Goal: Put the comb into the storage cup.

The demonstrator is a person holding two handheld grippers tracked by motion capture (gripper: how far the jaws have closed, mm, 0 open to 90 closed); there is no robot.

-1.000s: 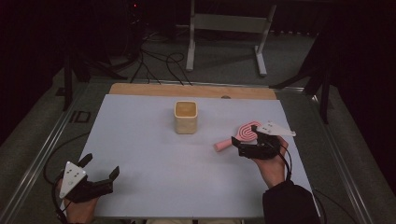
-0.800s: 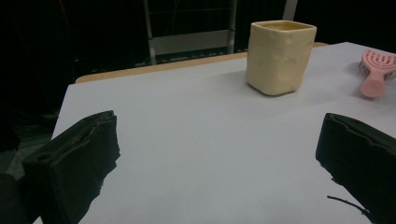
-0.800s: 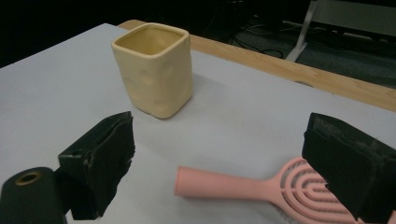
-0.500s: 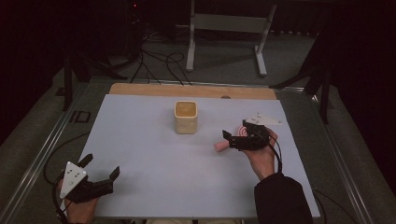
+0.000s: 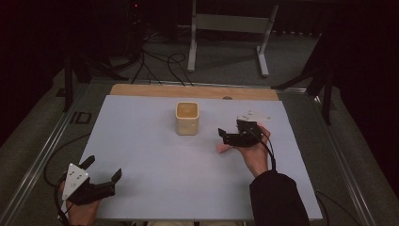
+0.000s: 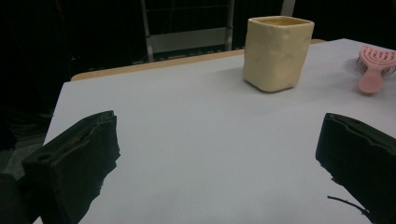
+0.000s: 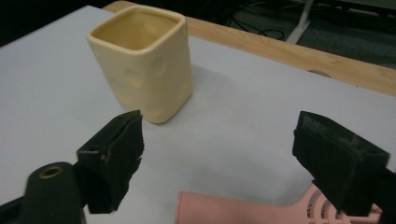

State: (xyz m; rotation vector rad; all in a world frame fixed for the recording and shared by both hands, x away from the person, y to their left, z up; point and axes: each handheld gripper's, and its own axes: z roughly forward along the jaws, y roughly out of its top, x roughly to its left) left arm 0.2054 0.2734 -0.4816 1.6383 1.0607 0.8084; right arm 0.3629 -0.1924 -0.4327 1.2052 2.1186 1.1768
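Note:
A cream, square-sided cup [image 5: 187, 118] stands upright near the middle of the white board. To its right lies a pink hairbrush [image 5: 223, 149], whose handle end sticks out from under my right hand. My right gripper [image 5: 229, 134] hovers over the brush and points towards the cup. Its jaws have just been closing a little. In the right gripper view the handle [image 7: 224, 207] lies low between the jaws, untouched by the pads, with the cup [image 7: 142, 60] just beyond. My left gripper [image 5: 103, 167] rests open at the near left, and its view takes in the cup [image 6: 276, 51] and the brush [image 6: 376, 70].
The white board [image 5: 155, 188] covers the tabletop, with a wooden strip [image 5: 193, 91] along its far edge. Behind the table, on the floor, are a metal stand [image 5: 226, 28] and loose cables [image 5: 155, 61]. Bare board lies between the two grippers.
My right gripper has moved left over the hairbrush towards the cup, and the brush head is now hidden under the hand. The left gripper has stayed put.

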